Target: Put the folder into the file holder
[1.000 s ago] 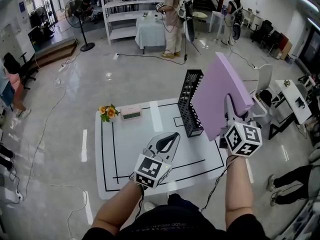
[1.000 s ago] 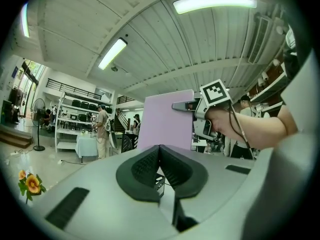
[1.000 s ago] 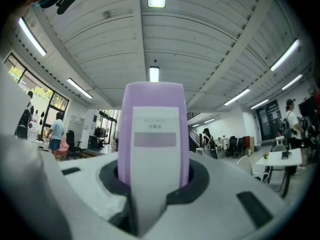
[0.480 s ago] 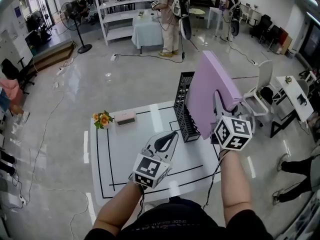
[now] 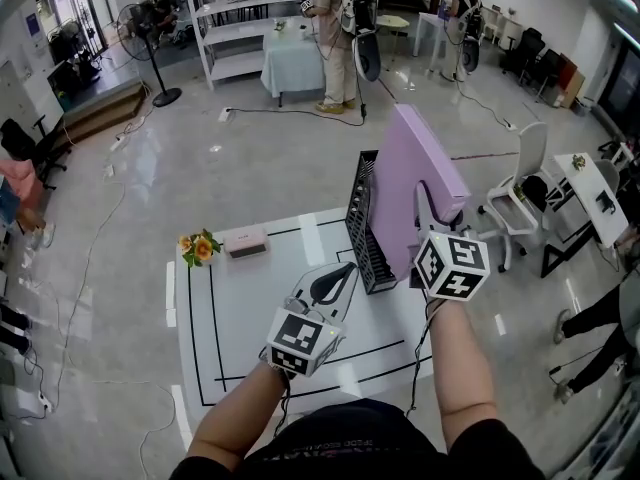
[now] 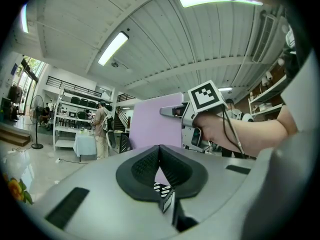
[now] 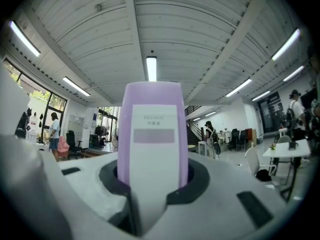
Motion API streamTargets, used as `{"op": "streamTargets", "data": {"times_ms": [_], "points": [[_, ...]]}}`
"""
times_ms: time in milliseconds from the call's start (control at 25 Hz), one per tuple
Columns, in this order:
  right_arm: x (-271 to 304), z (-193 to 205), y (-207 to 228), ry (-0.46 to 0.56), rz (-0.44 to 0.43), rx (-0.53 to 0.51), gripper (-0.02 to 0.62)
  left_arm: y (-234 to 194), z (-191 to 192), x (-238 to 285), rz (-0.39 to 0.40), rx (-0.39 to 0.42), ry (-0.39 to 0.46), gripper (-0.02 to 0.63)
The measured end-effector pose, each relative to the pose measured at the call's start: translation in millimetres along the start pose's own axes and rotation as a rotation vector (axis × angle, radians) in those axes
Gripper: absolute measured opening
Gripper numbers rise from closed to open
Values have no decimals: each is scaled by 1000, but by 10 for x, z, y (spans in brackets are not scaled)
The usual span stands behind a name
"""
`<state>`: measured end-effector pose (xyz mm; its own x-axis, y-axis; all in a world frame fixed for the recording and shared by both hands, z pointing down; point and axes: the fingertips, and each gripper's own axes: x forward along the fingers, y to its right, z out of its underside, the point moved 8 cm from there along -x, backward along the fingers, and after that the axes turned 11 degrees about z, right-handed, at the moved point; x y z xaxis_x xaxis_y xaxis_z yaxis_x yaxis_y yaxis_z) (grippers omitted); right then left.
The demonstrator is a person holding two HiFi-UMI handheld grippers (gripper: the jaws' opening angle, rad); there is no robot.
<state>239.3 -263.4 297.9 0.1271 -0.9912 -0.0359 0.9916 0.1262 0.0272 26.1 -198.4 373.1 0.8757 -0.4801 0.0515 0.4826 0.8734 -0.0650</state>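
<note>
A thick lilac folder [image 5: 405, 193] stands upright on edge, held above the table's right side by my right gripper [image 5: 432, 230], whose jaws are shut on its lower spine. In the right gripper view the folder's spine [image 7: 152, 134] with a white label fills the space between the jaws. The black mesh file holder [image 5: 362, 223] stands on the white table [image 5: 250, 298], directly left of the folder and almost touching it. My left gripper [image 5: 335, 286] hovers over the table's middle front, shut and empty. In the left gripper view the folder [image 6: 152, 121] and my right hand show ahead.
A small pot of orange flowers [image 5: 196, 247] and a pink box [image 5: 245, 242] sit at the table's back left. A white chair [image 5: 525, 183] and desk stand to the right. People work at shelves in the far background.
The folder and right gripper have shifted left toward the file holder and slightly down. The left gripper holds roughly the same spot in the view.
</note>
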Motion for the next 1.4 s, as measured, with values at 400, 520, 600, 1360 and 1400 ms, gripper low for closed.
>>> {"op": "streamTargets", "data": {"times_ms": [400, 520, 600, 1360, 1400], "points": [[179, 209, -89, -3, 24, 5, 132, -155, 104, 16, -20, -22, -19, 3], [222, 240, -115, 0, 26, 10, 132, -169, 110, 17, -21, -27, -26, 3], [247, 264, -130, 4, 30, 15, 132, -182, 112, 12, -21, -27, -32, 3], [235, 1144, -201, -68, 46, -24, 137, -249, 387, -1, -42, -75, -87, 3], [229, 1190, -204, -75, 47, -24, 138, -253, 408, -9, -44, -78, -90, 3]]}}
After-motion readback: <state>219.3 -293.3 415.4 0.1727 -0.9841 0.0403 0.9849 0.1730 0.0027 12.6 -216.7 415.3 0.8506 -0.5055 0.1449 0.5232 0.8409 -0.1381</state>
